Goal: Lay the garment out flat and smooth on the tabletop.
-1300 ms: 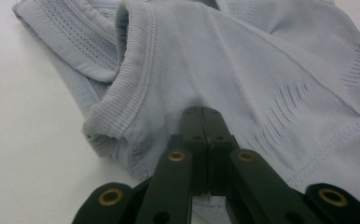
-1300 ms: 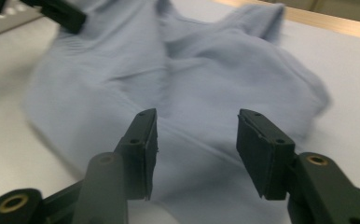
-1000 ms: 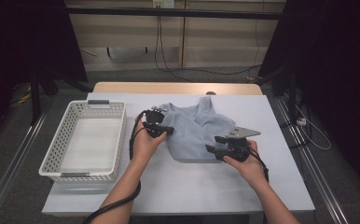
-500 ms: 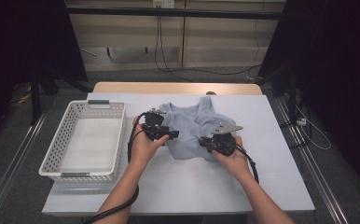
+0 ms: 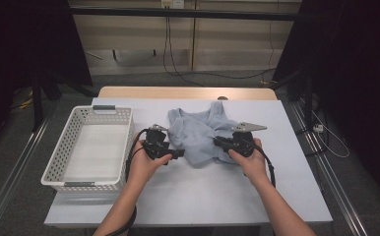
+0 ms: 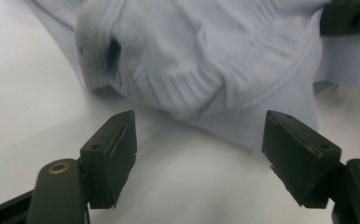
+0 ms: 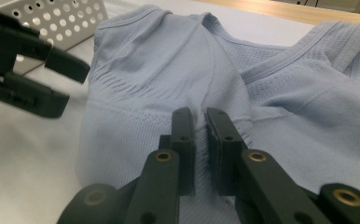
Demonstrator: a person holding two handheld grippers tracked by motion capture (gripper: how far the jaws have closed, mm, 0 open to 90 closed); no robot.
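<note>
The left tongs, clamped a second ago, have just been opening and stand empty beside the pale blue ribbed knit top on the white counter; the right tongs, wider before, now pinch its fabric.

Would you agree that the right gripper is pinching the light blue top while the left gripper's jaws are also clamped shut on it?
Not quite. The right gripper is pinching the light blue top, but the left gripper is not clamped on it: its jaws have just been opening and stand apart in front of the cloth, with nothing between them. The left gripper view shows this.
</note>
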